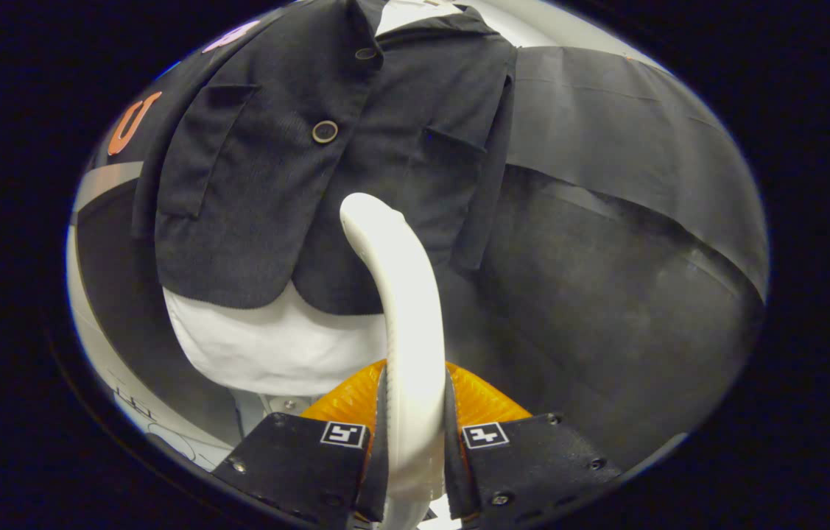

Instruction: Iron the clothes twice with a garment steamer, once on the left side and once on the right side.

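White plastic, the garment steamer (pixel 403 294) stood pinched between your tongs (pixel 415 434), both fingers pressed on its handle. Its head reached up to the dark jacket (pixel 275 184) hanging just beyond, over a white shirt (pixel 275 346), right of the button (pixel 325 132).

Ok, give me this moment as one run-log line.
gripper: shut on steamer | steamer: upright between fingers, head in front of jacket's lower hem | jacket: dark, hanging over white shirt | contact: cannot tell
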